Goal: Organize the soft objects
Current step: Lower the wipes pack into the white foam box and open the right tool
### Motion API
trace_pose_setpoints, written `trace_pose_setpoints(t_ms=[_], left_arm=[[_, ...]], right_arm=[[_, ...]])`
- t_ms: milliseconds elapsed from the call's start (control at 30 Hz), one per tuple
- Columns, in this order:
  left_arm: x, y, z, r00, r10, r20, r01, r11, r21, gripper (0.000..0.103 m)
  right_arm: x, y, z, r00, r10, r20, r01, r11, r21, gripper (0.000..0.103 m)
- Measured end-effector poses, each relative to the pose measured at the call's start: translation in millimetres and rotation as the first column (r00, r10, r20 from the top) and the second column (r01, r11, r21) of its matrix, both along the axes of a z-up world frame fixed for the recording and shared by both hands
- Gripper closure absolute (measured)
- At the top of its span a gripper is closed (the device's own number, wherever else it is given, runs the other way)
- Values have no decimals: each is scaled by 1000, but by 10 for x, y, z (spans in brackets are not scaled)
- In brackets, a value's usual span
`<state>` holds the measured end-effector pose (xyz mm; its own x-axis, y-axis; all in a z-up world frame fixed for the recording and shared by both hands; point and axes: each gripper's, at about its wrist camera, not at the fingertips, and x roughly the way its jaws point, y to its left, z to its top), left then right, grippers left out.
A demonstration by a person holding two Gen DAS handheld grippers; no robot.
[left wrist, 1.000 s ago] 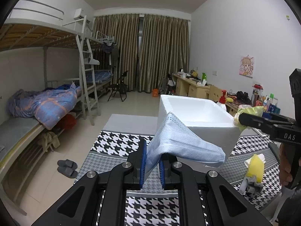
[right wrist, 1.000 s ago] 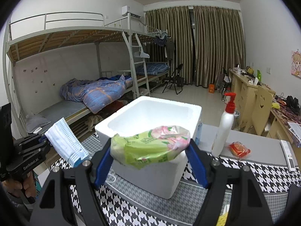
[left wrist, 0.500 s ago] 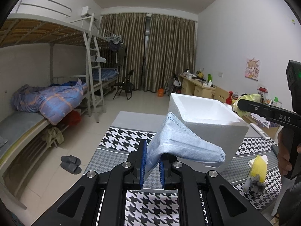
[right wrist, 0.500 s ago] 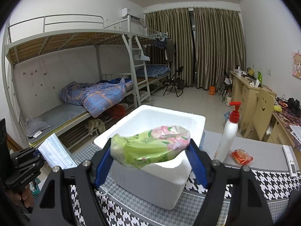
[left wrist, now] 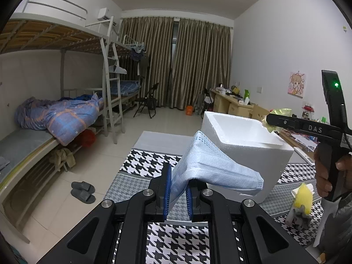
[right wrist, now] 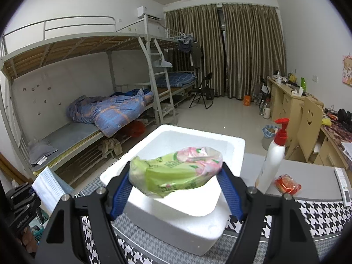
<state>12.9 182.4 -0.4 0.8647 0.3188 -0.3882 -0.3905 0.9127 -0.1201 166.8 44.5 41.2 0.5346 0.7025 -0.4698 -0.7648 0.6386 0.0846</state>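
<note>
My left gripper is shut on a folded blue face mask, which droops to the right in front of the white foam box. In the right wrist view the same mask shows at the lower left, left of the box. My right gripper is shut on a soft green and pink tissue pack, held above the near part of the open foam box. In the left wrist view that gripper reaches over the box's far right rim with the green pack at its tip.
The box stands on a table with a houndstooth cloth. A yellow-topped soft toy lies on it at right. A white pump bottle, a red packet and a remote sit right of the box. Bunk beds line the left wall.
The right gripper with the tissue pack has moved forward, further over the foam box. The left gripper with the mask has hardly moved.
</note>
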Motion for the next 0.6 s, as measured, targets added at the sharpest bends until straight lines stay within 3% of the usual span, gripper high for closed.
trace_pose_setpoints(t_ms=[367,600], left_arm=[[-75,83,-16,999,34,8,-34,999,-4,90],[-77,120,18,999,54,10,-54,999,8,90]], right_arm=[[114,123,-81,999,-15,-44,15,1000,-22,25],[130,133,-83,998,-18,-56,17,1000,-19,10]])
